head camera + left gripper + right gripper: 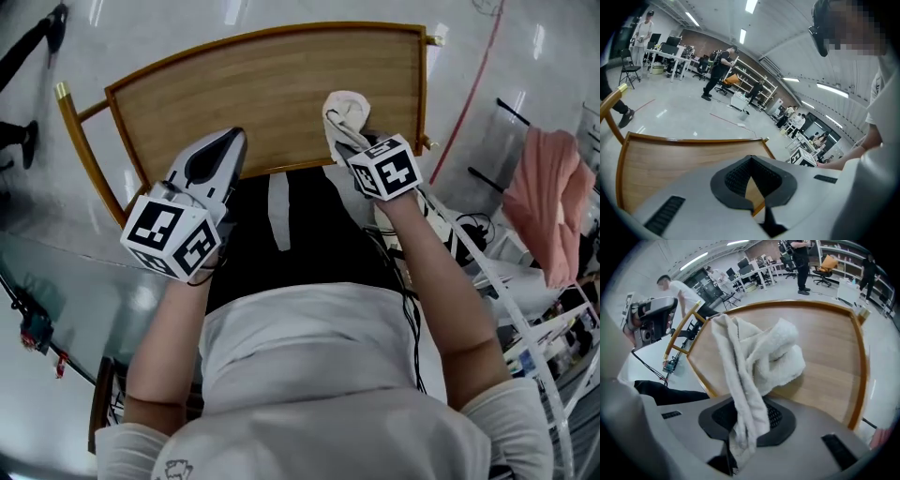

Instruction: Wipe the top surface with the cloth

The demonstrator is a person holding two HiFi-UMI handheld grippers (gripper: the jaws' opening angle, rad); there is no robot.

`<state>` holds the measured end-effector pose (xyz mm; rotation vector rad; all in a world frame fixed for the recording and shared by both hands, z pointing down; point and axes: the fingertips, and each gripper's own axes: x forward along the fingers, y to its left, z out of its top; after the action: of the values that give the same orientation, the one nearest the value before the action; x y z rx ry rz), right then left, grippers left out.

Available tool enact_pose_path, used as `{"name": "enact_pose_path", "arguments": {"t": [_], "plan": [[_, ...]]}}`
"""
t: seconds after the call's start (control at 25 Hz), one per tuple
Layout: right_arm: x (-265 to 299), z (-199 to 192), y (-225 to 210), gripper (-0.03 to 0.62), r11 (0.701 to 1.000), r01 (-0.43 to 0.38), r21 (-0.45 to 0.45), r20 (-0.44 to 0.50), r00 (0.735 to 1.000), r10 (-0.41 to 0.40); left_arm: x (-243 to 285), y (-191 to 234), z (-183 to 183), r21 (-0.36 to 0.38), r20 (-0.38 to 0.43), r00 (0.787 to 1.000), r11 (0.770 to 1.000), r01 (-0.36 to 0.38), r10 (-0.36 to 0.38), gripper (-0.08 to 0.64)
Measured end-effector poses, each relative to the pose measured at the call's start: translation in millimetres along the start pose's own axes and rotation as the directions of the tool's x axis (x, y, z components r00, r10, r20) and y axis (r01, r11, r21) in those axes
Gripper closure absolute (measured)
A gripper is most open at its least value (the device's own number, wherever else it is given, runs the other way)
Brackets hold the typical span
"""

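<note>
The wooden top (281,84) with its raised rim lies in front of me. My right gripper (349,139) is shut on a white fluffy cloth (343,111) at the top's near edge, right of centre. In the right gripper view the cloth (759,357) bunches up from between the jaws of the right gripper (745,420) and hangs over the wood (829,348). My left gripper (232,141) hovers over the near left part of the top, shut with nothing in it. In its own view the left gripper (751,159) has its tips together above the wood (665,159).
A glass table (56,281) curves along the left. A pink garment (553,197) hangs over racks and cables at the right. A red line (469,84) runs across the glossy floor beyond. Several people and desks (670,54) stand far off in the hall.
</note>
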<state>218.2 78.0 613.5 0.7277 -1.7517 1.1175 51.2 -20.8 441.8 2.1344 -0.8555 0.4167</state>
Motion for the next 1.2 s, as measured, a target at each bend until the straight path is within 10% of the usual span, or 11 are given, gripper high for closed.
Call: {"name": "enact_pose_path", "arguments": {"t": [0.36, 1.2], "plan": [[-50.7, -46.3, -104.3, 0.499, 0.980, 0.180, 0.088, -0.068, 0.982, -0.174, 60.6, -51.9, 15.9, 0.032, -0.012, 0.999, 0.999, 0.033, -0.033, 0.554], [-69.2, 6.2, -155.4, 0.500, 0.940, 0.286, 0.184, -0.106, 0.957, -0.271, -2.2, -18.6, 30.9, -0.057, 0.072, 0.992, 0.993, -0.100, 0.104, 0.554]]}}
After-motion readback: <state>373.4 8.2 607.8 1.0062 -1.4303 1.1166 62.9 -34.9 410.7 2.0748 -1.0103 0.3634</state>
